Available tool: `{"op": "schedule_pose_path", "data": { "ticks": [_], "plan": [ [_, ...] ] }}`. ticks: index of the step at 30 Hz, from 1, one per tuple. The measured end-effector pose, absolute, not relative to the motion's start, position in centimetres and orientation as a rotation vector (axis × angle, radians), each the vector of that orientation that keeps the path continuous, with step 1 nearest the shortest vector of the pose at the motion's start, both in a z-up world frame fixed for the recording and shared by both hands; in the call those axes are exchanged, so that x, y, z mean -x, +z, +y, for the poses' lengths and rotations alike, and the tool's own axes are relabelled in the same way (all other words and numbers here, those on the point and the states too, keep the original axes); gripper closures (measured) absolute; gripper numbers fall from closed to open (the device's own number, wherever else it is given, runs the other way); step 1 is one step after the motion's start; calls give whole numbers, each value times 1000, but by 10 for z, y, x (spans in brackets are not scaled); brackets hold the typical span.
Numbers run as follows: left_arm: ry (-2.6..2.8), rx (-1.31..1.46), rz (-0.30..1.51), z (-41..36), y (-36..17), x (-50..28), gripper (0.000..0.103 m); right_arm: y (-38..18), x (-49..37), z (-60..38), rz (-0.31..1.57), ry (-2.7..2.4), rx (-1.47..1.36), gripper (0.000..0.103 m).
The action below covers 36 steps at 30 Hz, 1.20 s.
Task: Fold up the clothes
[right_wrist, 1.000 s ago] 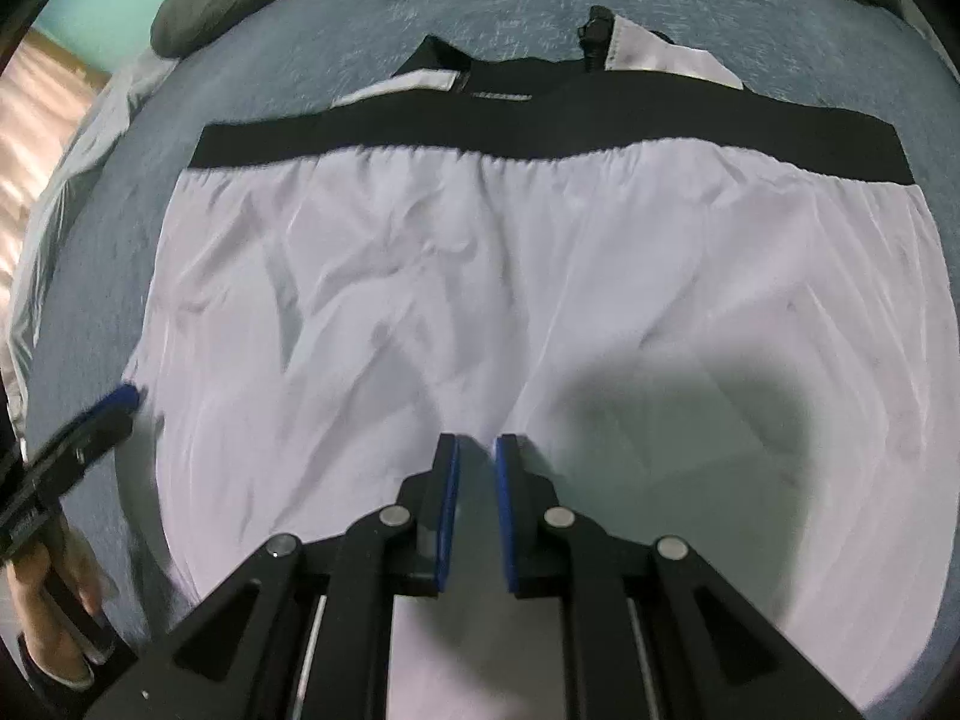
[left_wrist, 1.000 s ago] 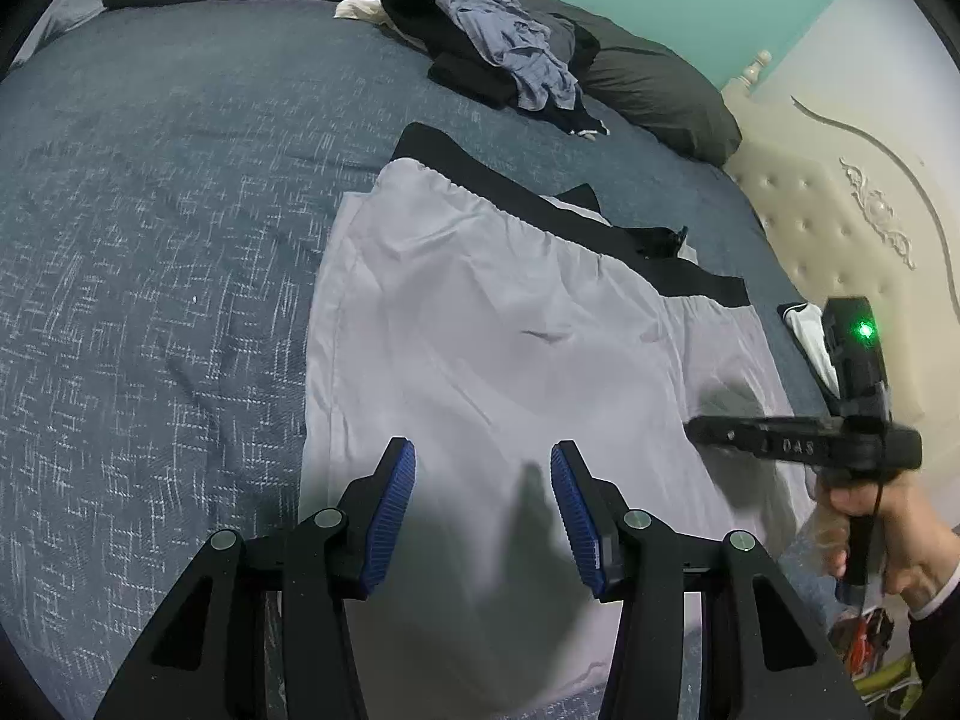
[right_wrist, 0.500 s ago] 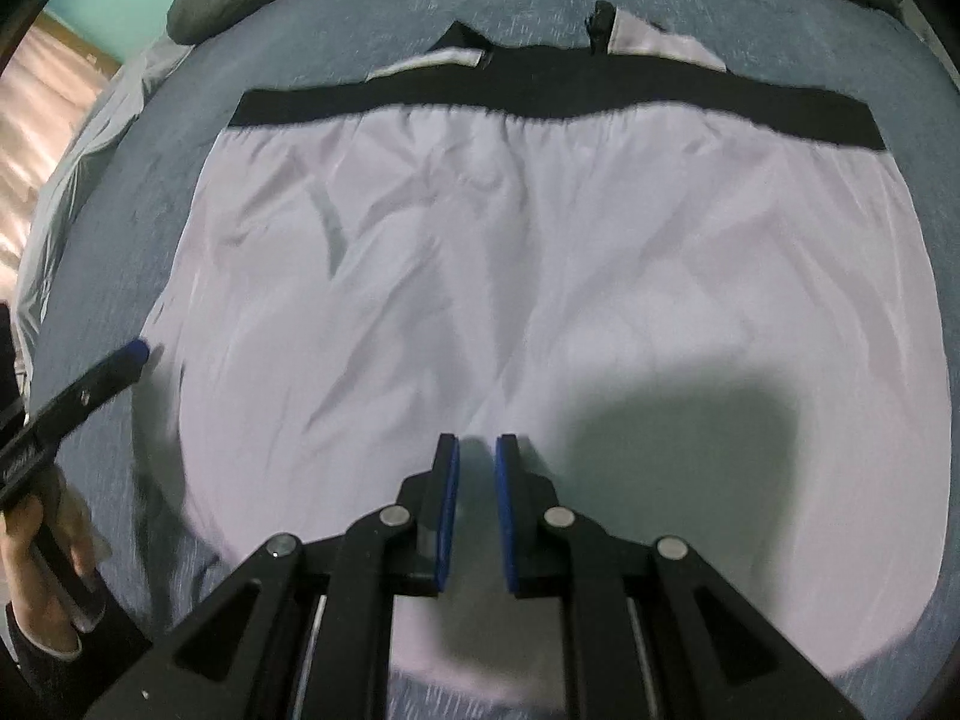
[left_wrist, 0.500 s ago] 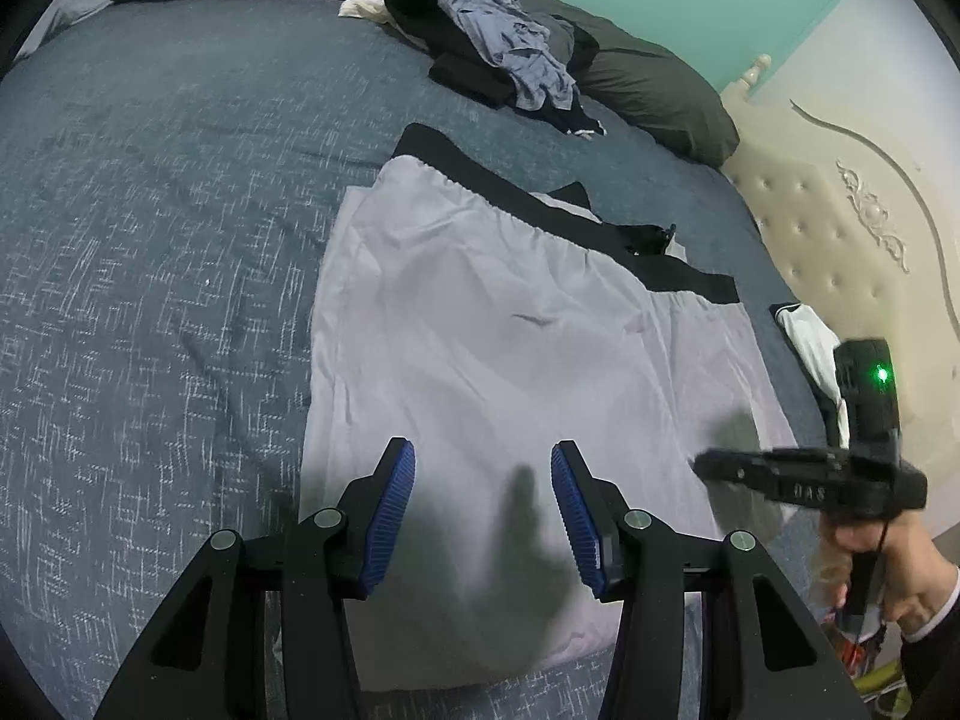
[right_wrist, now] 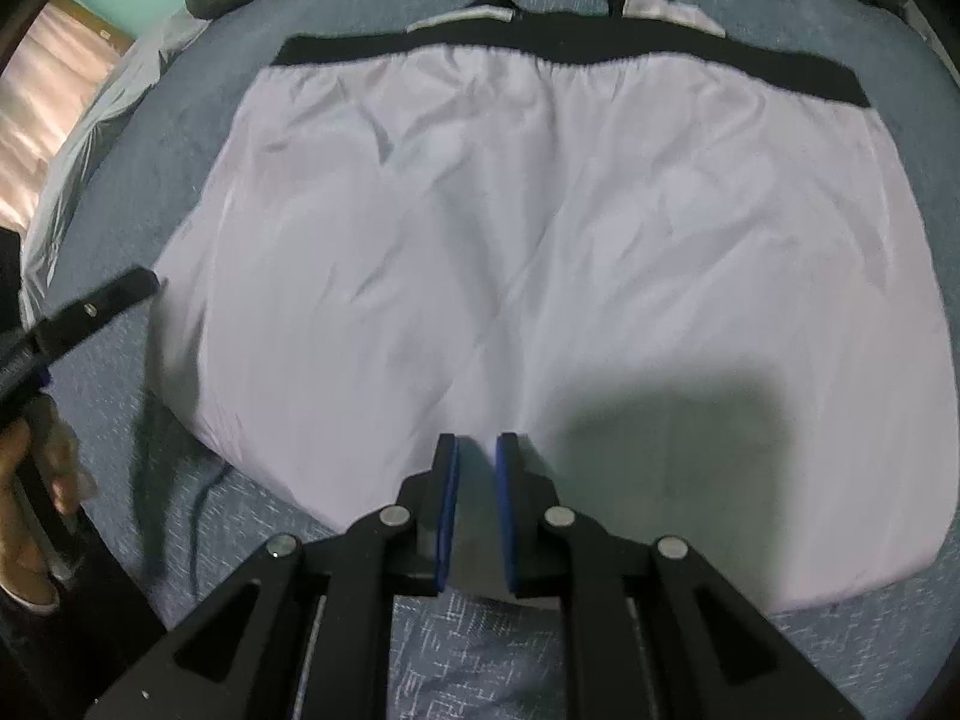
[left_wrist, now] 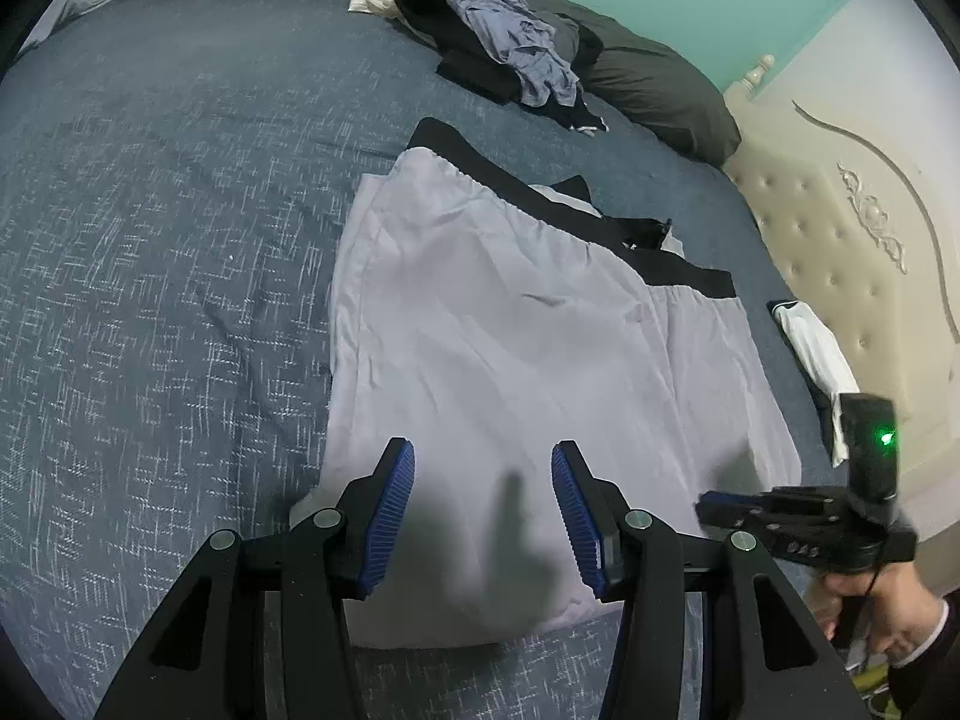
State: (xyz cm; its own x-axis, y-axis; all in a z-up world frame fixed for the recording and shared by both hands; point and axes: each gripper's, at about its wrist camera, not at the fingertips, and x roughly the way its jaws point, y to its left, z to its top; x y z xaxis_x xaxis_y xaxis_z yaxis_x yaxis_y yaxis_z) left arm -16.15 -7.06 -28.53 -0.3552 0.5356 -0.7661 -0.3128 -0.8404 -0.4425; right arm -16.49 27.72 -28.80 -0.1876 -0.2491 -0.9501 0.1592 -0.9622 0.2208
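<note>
Pale lilac shorts point(left_wrist: 510, 330) with a black waistband point(left_wrist: 510, 177) lie spread flat on the blue bedspread point(left_wrist: 150, 210). My left gripper point(left_wrist: 483, 450) hovers open over their near hem, nothing between its blue pads. In the right wrist view the shorts point(right_wrist: 510, 210) fill the frame, waistband point(right_wrist: 600, 51) at the far side. Above the middle of the near hem my right gripper point(right_wrist: 478, 439) is nearly closed and holds nothing. It also shows in the left wrist view as the right gripper point(left_wrist: 708, 504), off the shorts' right corner. The left gripper point(right_wrist: 144, 282) appears blurred at the left edge.
A pile of dark and blue clothes point(left_wrist: 498, 42) sits at the far end against grey pillows point(left_wrist: 648, 84). A cream tufted headboard point(left_wrist: 840, 240) bounds the right side, with a white and black garment point(left_wrist: 816, 354) beside it. A hand point(left_wrist: 888, 618) grips the right tool.
The right gripper has drawn back from over the shorts to their near hem, staying closed. The left gripper has kept its place and its opening.
</note>
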Motion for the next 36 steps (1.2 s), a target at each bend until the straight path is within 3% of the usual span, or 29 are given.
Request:
{"op": "schedule_pose_path", "data": {
  "ticks": [4,12,18,27,31,36],
  "plan": [
    [2212,1371,-282,-71,-286,160,51,-277,161,284,-167,-2252,-1776,93],
    [2208,1374,-282,-70,-285,159,51,-297,160,263,-116,-2215,-1832,93],
    [2225,1371,-262,-76,-280,159,50,-278,156,263,-124,-2220,-1808,93],
    [2234,1377,-271,-88,-274,164,50,-311,158,252,-153,-2184,-1860,93],
    [2247,1385,-301,-100,-273,169,43,-298,152,253,-116,-2191,-1831,93],
    [2251,1431,-274,-110,-279,171,41,-322,163,238,-118,-2170,-1873,93]
  ]
}}
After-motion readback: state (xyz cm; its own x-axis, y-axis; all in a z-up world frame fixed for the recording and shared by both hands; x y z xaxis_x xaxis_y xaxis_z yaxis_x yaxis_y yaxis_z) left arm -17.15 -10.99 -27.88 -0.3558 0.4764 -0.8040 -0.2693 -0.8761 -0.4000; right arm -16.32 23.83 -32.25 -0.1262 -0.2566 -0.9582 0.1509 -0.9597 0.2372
